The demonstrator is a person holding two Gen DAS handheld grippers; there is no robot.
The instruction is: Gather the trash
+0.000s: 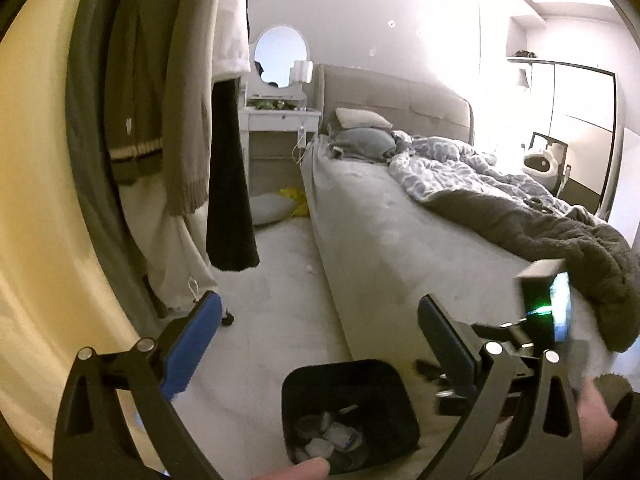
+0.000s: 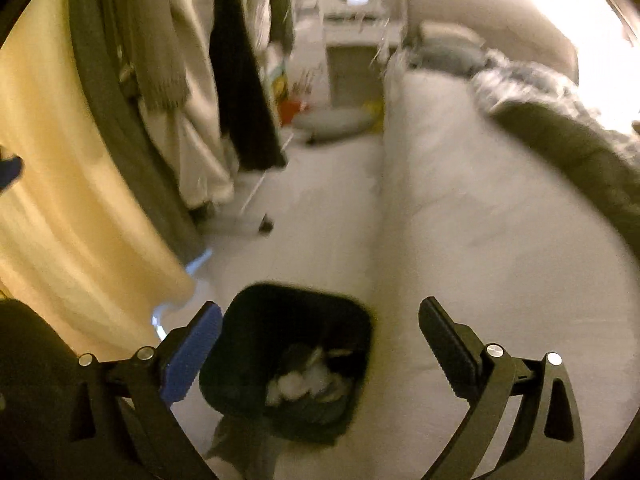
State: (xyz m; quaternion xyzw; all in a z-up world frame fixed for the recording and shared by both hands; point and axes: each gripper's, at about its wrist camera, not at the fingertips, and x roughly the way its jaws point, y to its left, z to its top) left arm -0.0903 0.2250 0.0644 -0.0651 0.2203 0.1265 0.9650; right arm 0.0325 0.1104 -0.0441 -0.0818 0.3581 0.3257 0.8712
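- Trash (image 2: 304, 380) lies inside the black bin (image 2: 248, 320), which stands on the floor at the bottom middle of both views, just beside the long side of the bed (image 1: 372, 240).
- The trash looks like crumpled white and grey bits; I cannot tell what each bit is.
- The left tool (image 1: 320, 328) is wide open and holds nothing. The bin shows below and between its two fingers.
- The right tool (image 2: 320, 328) is wide open too, and nothing is in it. The bin sits low and left between its fingers.
- One small white scrap (image 1: 309, 268) lies on the floor by the bed, near the middle of the left view. It may be more trash, but it is too small to be sure.
- What could go wrong: the scrap is tiny and pale on a pale floor, so it could be missed.
- The hanging clothes (image 1: 180, 120) on the left side of the frame are close to the path, so a tool could bump them.
- The bin is light-looking and open, so a knock from a tool could tip it and spill the trash.
- The right view is blurry, so aiming from it may go wrong.
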